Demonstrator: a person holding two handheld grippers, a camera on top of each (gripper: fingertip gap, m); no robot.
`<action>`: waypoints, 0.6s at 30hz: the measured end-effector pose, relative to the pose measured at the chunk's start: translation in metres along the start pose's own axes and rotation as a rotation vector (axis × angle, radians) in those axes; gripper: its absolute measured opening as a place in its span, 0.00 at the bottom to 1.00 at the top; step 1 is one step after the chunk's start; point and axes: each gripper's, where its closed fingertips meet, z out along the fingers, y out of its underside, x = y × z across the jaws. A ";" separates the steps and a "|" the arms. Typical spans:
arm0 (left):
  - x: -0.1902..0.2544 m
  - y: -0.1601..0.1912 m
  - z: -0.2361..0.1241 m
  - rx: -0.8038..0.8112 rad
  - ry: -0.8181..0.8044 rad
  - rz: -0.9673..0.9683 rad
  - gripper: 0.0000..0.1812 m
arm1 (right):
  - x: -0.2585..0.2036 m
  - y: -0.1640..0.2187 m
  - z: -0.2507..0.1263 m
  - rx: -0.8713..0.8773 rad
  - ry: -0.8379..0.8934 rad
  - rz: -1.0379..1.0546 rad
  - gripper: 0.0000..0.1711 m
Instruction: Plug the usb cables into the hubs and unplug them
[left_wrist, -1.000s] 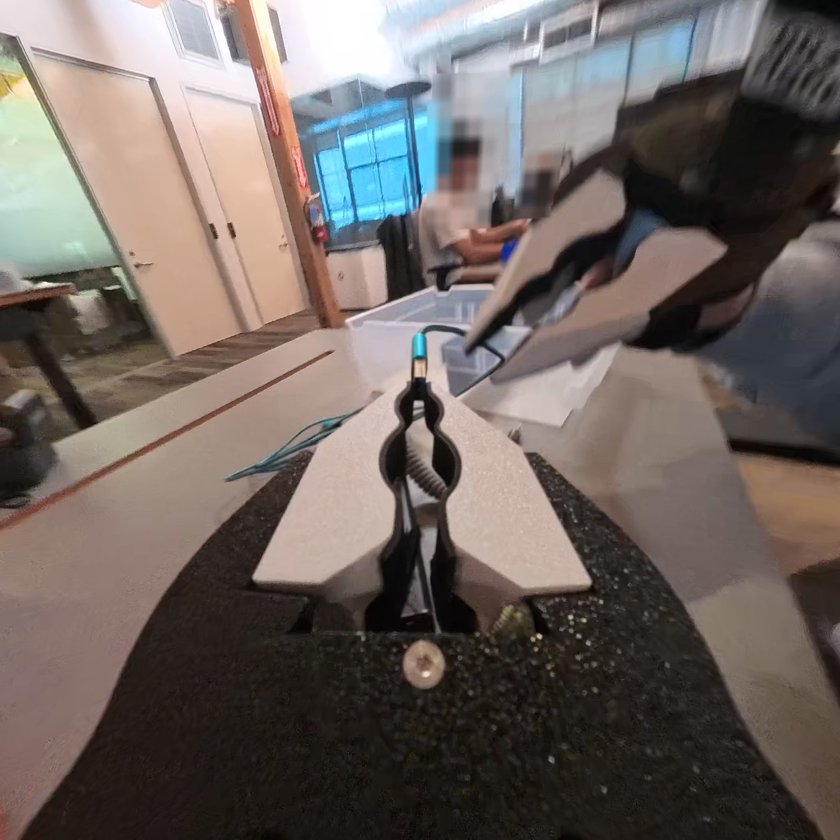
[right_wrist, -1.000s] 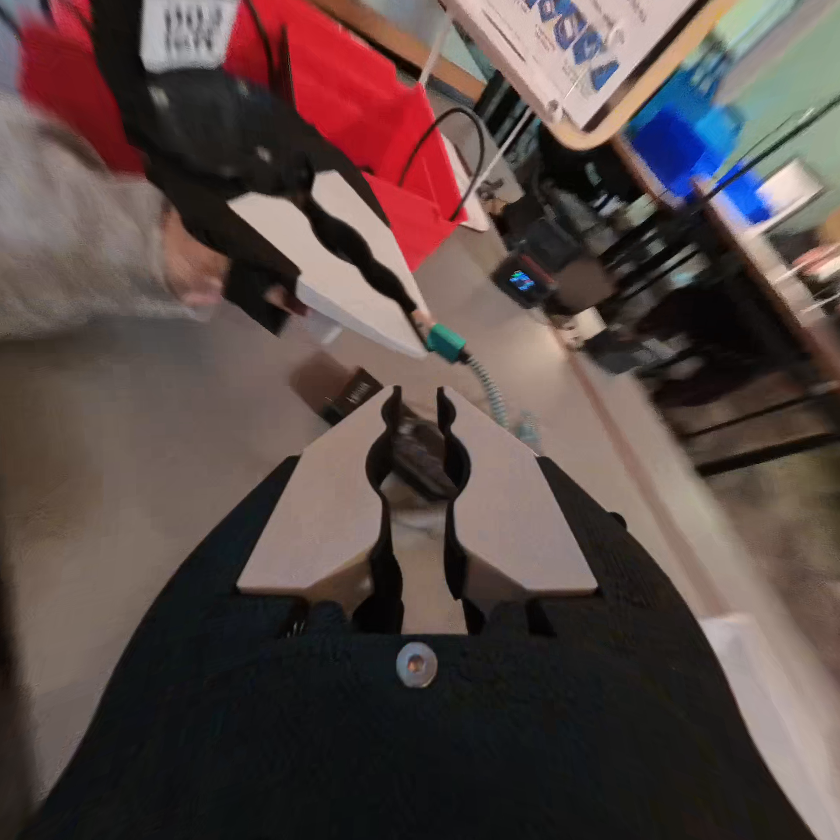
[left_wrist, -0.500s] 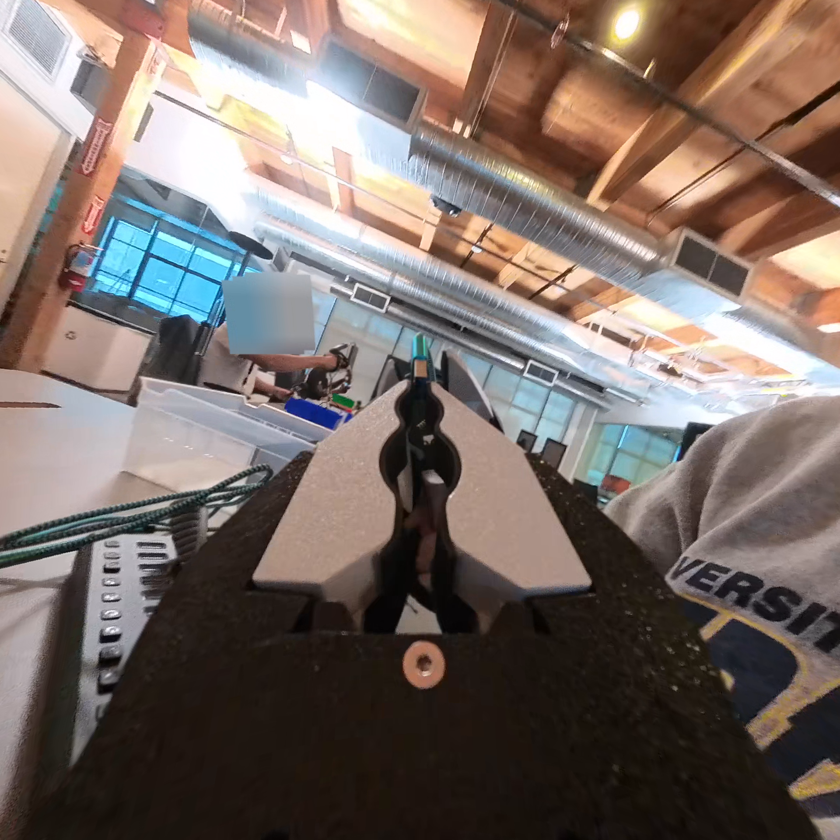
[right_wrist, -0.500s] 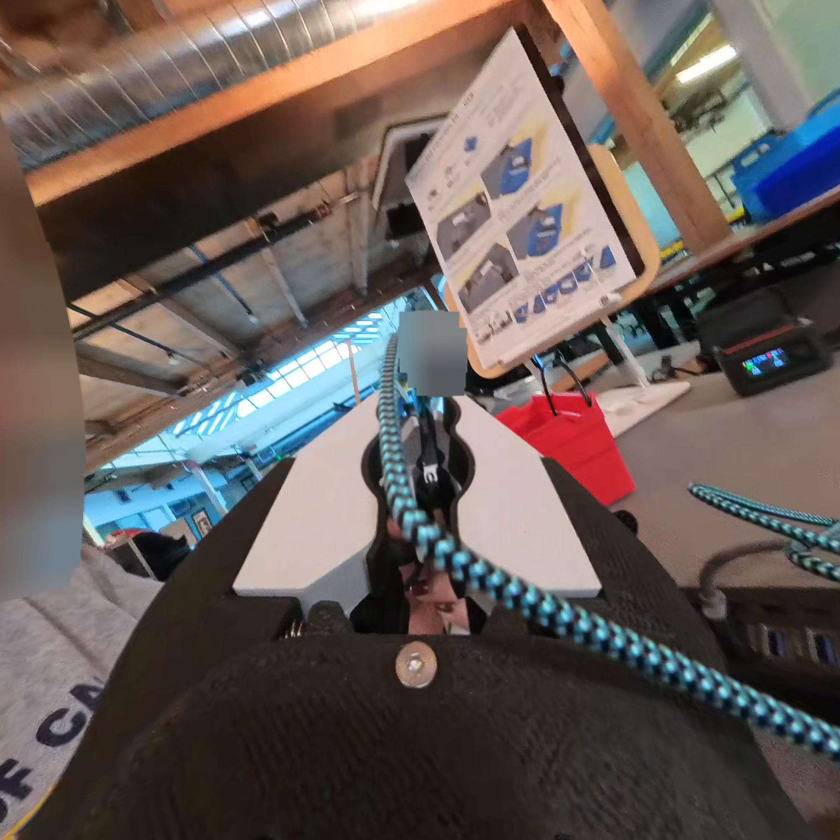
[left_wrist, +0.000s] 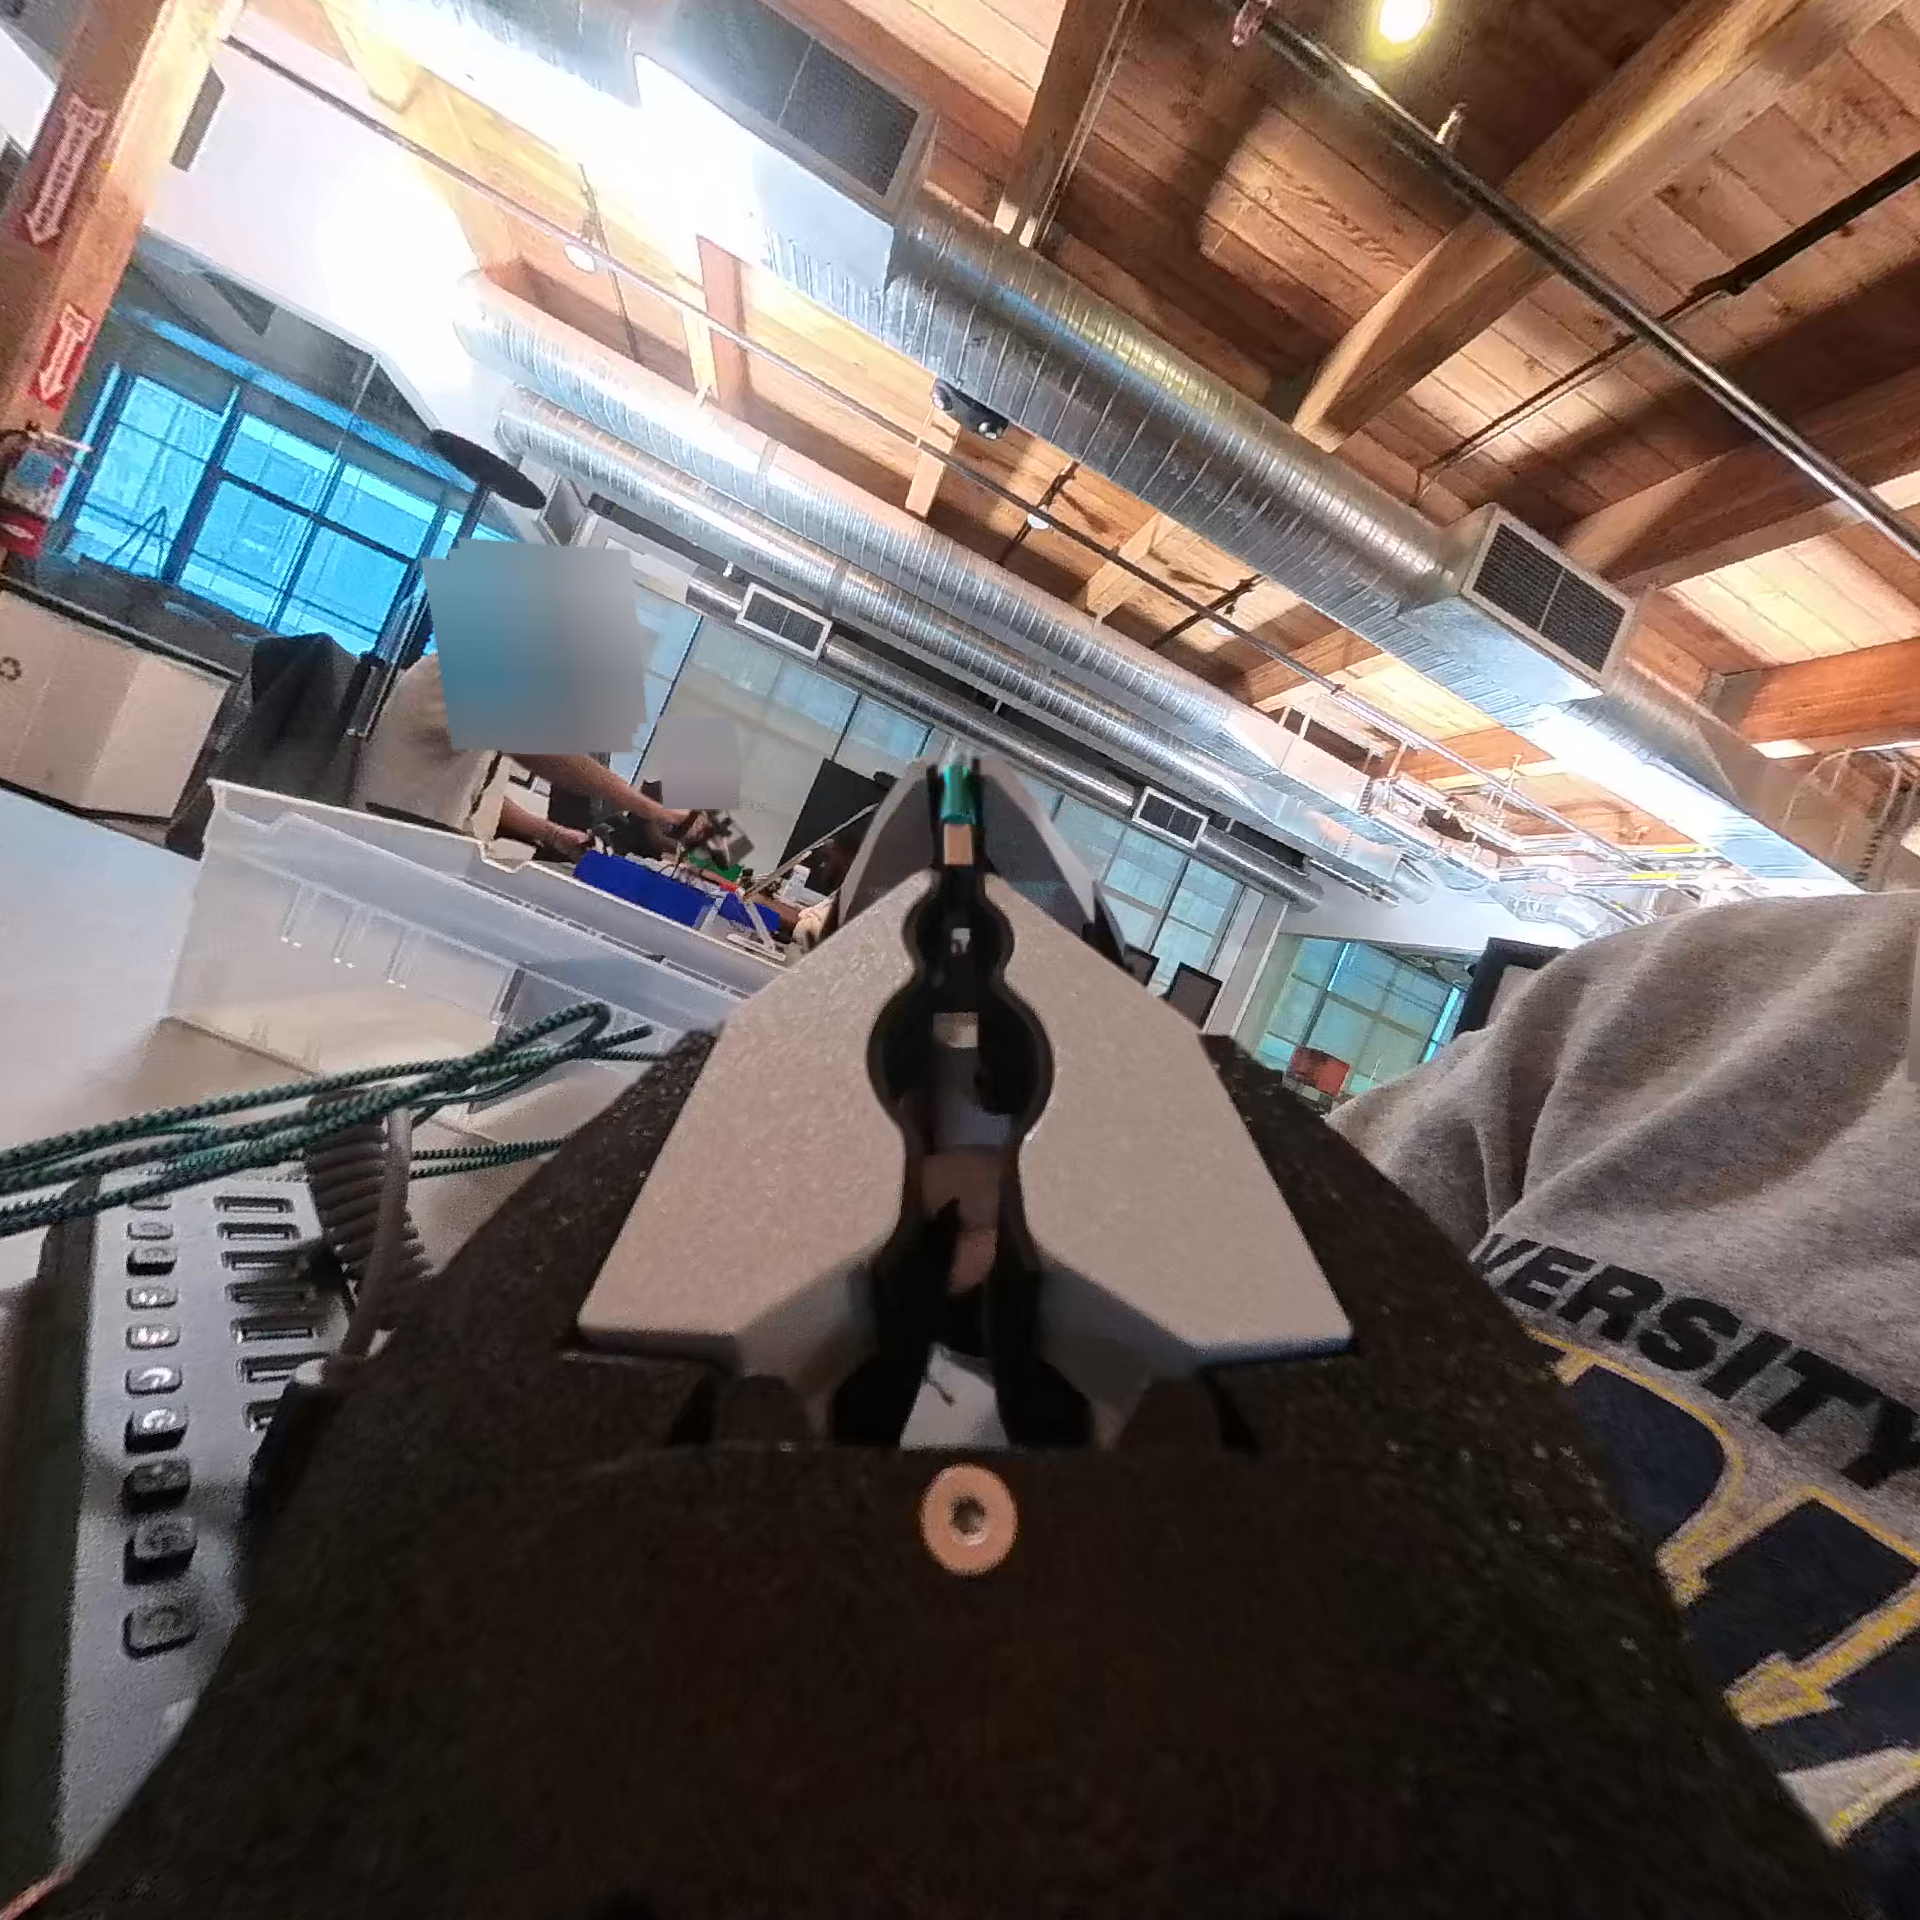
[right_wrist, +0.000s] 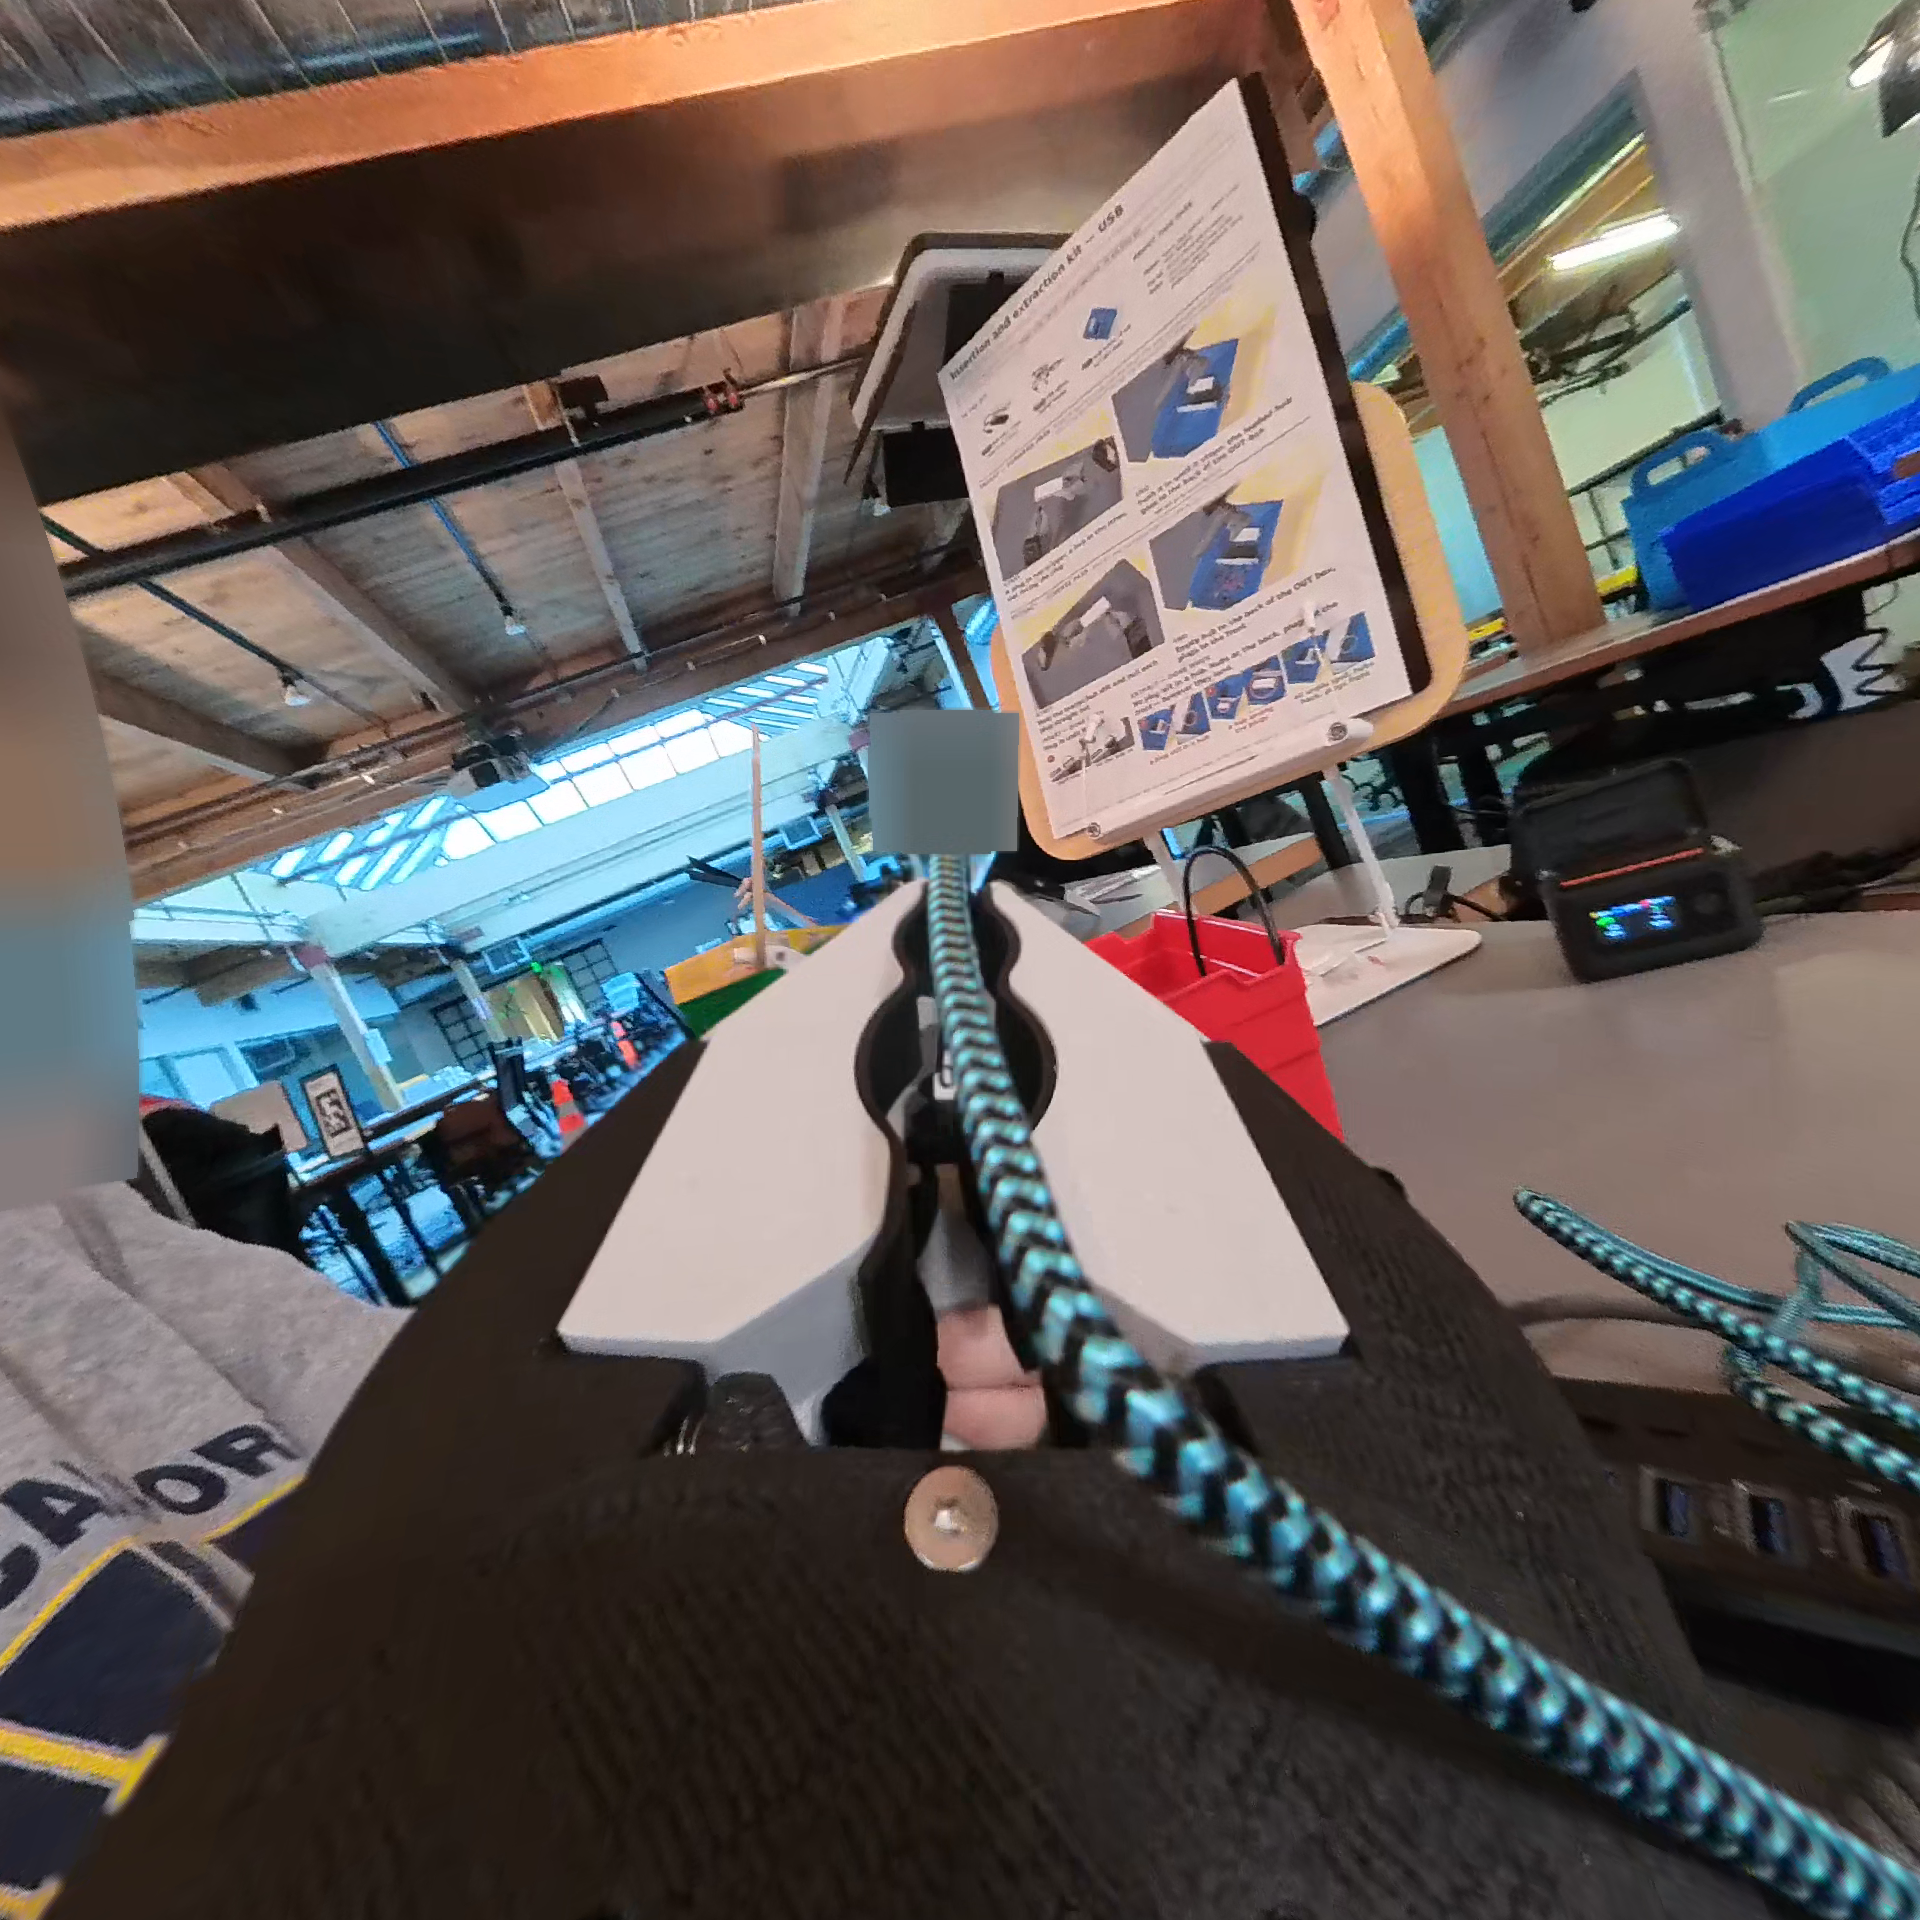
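My left gripper (left_wrist: 956, 883) points up toward the ceiling and is shut on the metal end of a USB plug (left_wrist: 956, 821) with a teal collar. The right gripper's dark fingers (left_wrist: 1039, 852) show just behind that plug. My right gripper (right_wrist: 951, 894) also points up and is shut on the teal-and-black braided USB cable (right_wrist: 1039, 1278), which runs down over its body to the lower right. A silver-and-black hub (left_wrist: 208, 1351) lies at the lower left of the left wrist view. A black hub with blue ports (right_wrist: 1766, 1527) lies at the lower right of the right wrist view.
More braided cables (left_wrist: 312, 1101) lie on the table by the hub, and some (right_wrist: 1766, 1320) show in the right wrist view. A white bin (left_wrist: 416, 914), a red bin (right_wrist: 1226, 997), an instruction board (right_wrist: 1184, 499) and a black power unit (right_wrist: 1631, 904) stand around. A person's grey sweatshirt (left_wrist: 1662, 1143) is close. The tips of both grippers are at nearly the same place. About 15 cm separates my left fingertips from the silver-and-black hub (left_wrist: 208, 1351).
Both grippers have swung up from the table toward the ceiling. The right gripper, open one second ago, has closed on the cable behind the plug. Little has moved in the last half second.
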 end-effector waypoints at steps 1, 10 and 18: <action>-0.003 0.001 -0.001 -0.008 -0.015 0.001 0.00 | 0.003 0.001 -0.001 -0.013 0.018 -0.015 0.03; -0.094 0.054 -0.056 -0.759 -0.704 0.513 0.50 | 0.088 0.028 -0.041 -0.393 0.523 -0.274 0.03; -0.113 0.097 -0.084 -0.983 -0.776 0.355 0.44 | 0.082 0.014 -0.037 -0.423 0.526 -0.345 0.03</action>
